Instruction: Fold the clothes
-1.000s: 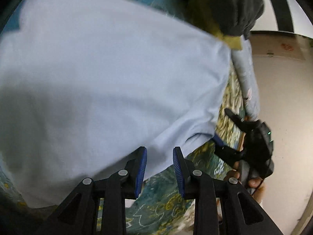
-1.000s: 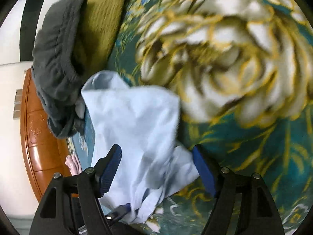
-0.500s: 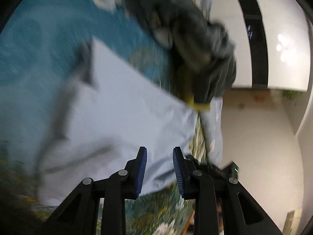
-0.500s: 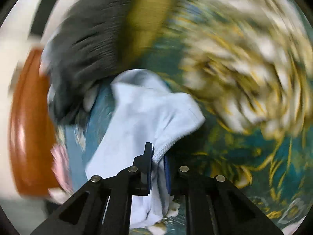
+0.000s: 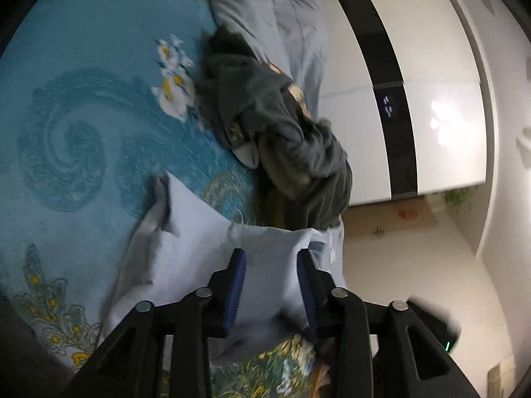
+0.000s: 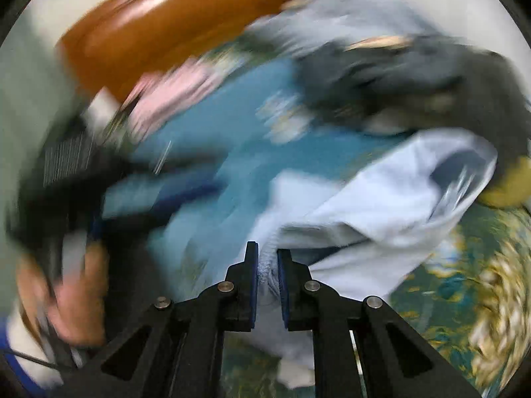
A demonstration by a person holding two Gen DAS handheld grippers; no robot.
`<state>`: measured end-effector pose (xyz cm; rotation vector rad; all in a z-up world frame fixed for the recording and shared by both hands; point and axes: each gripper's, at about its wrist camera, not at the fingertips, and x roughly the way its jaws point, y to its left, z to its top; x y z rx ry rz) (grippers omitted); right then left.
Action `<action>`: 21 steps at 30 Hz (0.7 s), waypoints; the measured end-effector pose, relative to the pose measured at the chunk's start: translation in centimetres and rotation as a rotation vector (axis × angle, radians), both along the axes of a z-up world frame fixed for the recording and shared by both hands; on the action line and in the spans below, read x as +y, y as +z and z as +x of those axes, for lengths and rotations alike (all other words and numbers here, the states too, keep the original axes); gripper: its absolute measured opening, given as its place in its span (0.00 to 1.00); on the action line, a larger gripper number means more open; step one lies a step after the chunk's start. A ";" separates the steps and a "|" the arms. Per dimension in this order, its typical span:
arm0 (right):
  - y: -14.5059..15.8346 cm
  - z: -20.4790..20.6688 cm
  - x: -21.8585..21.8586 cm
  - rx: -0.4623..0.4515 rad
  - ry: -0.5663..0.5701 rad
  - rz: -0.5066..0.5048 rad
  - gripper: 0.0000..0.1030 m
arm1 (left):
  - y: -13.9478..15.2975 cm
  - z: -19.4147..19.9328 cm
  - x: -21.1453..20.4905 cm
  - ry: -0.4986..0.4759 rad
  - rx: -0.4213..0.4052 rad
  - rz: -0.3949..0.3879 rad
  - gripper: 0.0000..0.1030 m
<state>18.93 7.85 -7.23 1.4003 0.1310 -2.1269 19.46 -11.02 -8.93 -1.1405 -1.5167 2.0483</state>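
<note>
A light blue garment (image 5: 186,242) lies rumpled on the teal flowered bedspread (image 5: 83,116). My left gripper (image 5: 270,282) is open, its blue pads a hand's width apart, and the cloth shows in the gap between them. The right wrist view is blurred by motion. There my right gripper (image 6: 267,265) is shut on a ribbed edge of the light blue garment (image 6: 381,205), which drapes off to the right. The left gripper's blurred black body (image 6: 132,195) and a hand (image 6: 76,298) show at the left of that view.
A dark grey garment (image 5: 292,139) is heaped just beyond the blue one, with grey-blue bedding (image 5: 298,33) behind it. A white wardrobe with a black stripe (image 5: 381,83) stands past the bed's edge. In the right wrist view are a brown wooden headboard (image 6: 159,23), pink cloth (image 6: 172,89) and an olive piece (image 6: 511,182).
My right gripper went from wide open to shut on the blue garment's edge, then swung toward the headboard. The left view pulled back from the cloth; its finger gap stayed the same.
</note>
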 end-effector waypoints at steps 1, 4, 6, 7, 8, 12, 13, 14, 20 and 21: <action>-1.4 0.9 -1.0 -0.027 0.055 0.033 0.11 | -0.2 -0.1 -0.2 0.009 -0.005 0.013 0.38; -4.2 2.2 -2.5 -0.076 0.112 0.093 0.11 | -0.3 -0.5 0.1 -0.006 -0.023 -0.022 0.40; -5.1 1.9 -2.4 -0.105 0.085 0.076 0.11 | -0.4 -0.7 0.6 -0.025 -0.039 -0.056 0.42; -5.1 1.8 -2.2 -0.124 0.072 0.056 0.11 | -0.5 -0.8 0.8 -0.033 -0.046 -0.068 0.44; -4.8 1.9 -1.9 -0.143 0.066 0.036 0.14 | -0.6 -0.9 0.9 -0.040 -0.053 -0.074 0.45; -3.8 1.7 -0.4 -0.209 0.058 -0.086 0.42 | -1.3 -1.2 0.9 -0.052 -0.085 -0.078 0.48; -3.2 1.8 0.4 -0.221 0.050 -0.125 0.49 | -1.5 -1.4 0.9 -0.057 -0.093 -0.082 0.49; -3.0 1.8 1.5 -0.225 0.023 -0.140 0.50 | -1.6 -1.6 1.1 -0.065 -0.104 -0.089 0.49; -4.3 1.2 7.0 -0.257 -0.216 -0.150 0.50 | -2.7 -4.2 3.5 -0.165 -0.157 -0.203 0.49; -4.5 1.2 7.1 -0.259 -0.228 -0.154 0.50 | -2.8 -4.6 3.7 -0.175 -0.158 -0.215 0.49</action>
